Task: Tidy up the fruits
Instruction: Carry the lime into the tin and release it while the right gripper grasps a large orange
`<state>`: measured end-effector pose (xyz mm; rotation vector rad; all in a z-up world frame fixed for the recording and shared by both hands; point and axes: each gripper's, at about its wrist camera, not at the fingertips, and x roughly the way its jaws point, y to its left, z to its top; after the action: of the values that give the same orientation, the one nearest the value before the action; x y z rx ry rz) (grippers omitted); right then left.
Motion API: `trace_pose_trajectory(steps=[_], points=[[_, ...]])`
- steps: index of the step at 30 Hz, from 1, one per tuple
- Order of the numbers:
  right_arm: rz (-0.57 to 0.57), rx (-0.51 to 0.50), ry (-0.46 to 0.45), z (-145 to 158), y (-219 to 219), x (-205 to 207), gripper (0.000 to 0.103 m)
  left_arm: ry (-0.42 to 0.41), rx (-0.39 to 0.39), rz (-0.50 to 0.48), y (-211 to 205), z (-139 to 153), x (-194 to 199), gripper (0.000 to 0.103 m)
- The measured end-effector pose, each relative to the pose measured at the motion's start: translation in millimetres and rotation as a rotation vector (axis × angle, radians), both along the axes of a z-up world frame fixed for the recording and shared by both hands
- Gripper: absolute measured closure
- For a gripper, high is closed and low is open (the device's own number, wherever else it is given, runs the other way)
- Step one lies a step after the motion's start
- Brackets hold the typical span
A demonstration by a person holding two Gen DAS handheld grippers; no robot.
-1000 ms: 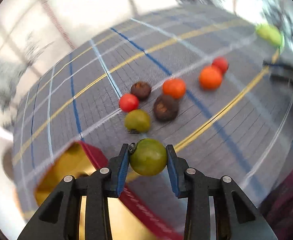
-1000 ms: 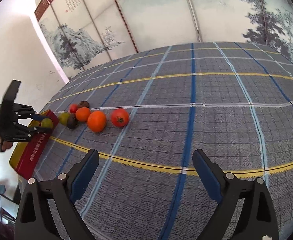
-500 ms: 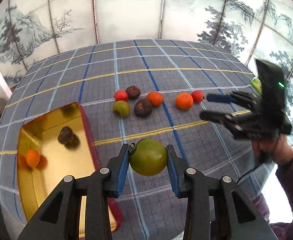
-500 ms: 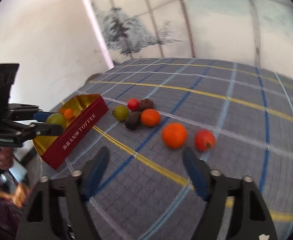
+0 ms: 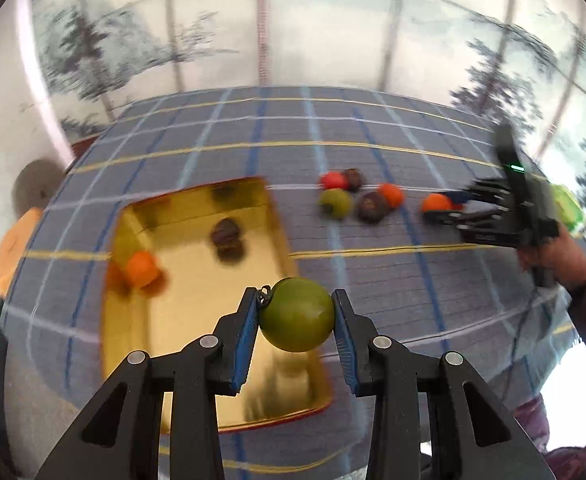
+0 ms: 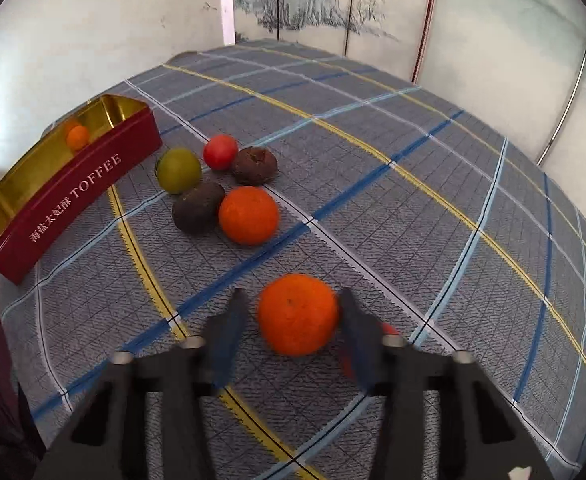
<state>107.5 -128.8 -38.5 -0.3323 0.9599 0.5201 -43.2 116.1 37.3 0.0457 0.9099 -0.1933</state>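
Note:
My left gripper point(image 5: 296, 322) is shut on a green round fruit point(image 5: 296, 315) and holds it above the near right part of the gold-lined red toffee tin point(image 5: 141, 352). The tin holds a small orange point(image 5: 141, 268) and a dark brown fruit point(image 5: 225, 233). My right gripper point(image 6: 291, 322) is open, its jaws either side of an orange point(image 6: 298, 314) on the cloth. A red fruit point(image 6: 389, 329) peeks out behind its right finger. Farther off lie another orange point(image 6: 248, 215), two dark brown fruits point(image 6: 197, 207), a green fruit point(image 6: 177, 169) and a red fruit point(image 6: 220, 152).
The table has a grey checked cloth point(image 6: 433, 208) with blue and yellow lines. The tin point(image 6: 73, 196) sits near the table's left edge. A green object point(image 5: 569, 208) lies at the right edge. Painted screen panels point(image 5: 333, 32) stand behind the table.
My left gripper has carried the green fruit left, from over the cloth to over the tin. My right gripper has swung left and come down around the orange.

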Motion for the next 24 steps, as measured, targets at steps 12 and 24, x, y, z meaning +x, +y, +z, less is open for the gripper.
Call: trace_pose_trajectory(steps=[12,24], points=[[-0.021,0.435,-0.066,51,13,-115,0.066,0.043,0.037,0.176,72,-39,12,0.066],[0.033,0.411,-0.087,70,42,-139,0.066,0.054,0.071,0.187,71,-61,27,0.065]])
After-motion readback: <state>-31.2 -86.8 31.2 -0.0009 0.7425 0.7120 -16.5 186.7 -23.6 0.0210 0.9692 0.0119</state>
